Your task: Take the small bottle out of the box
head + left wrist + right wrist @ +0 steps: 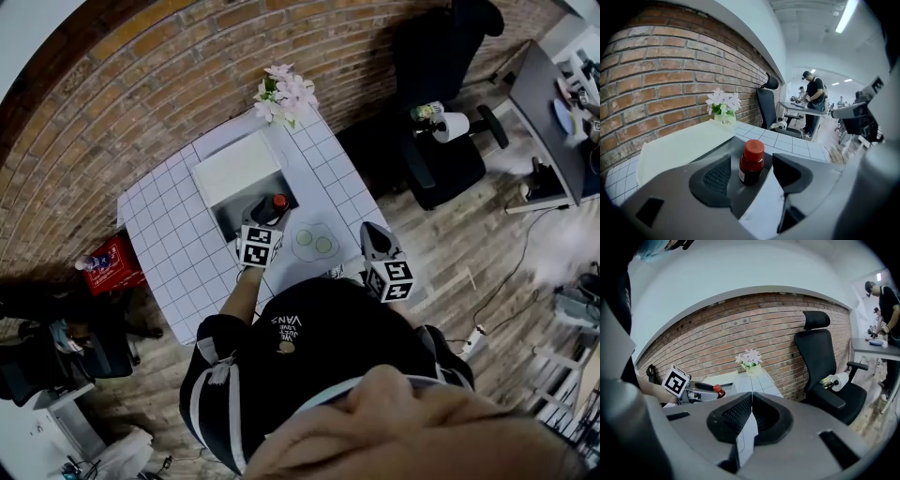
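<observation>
A small dark bottle (751, 171) with a red cap stands upright between the jaws of my left gripper (751, 160). The ribbed pads (717, 176) sit apart from it on both sides, so this gripper is open. In the head view the bottle (278, 202) is on the tiled table (169, 253), just in front of the flat white box (239, 167), with my left gripper (265, 210) around it. My right gripper (368, 230) hangs at the table's near right edge. Its jaws are shut tip to tip (751, 397) with nothing held. The right gripper view also catches the bottle (719, 391).
A pot of pale flowers (284, 94) stands at the table's far edge. A clear plate (314, 242) with two green pieces lies right of my left gripper. A black office chair (441, 141) is to the right, a red crate (111, 262) on the floor to the left.
</observation>
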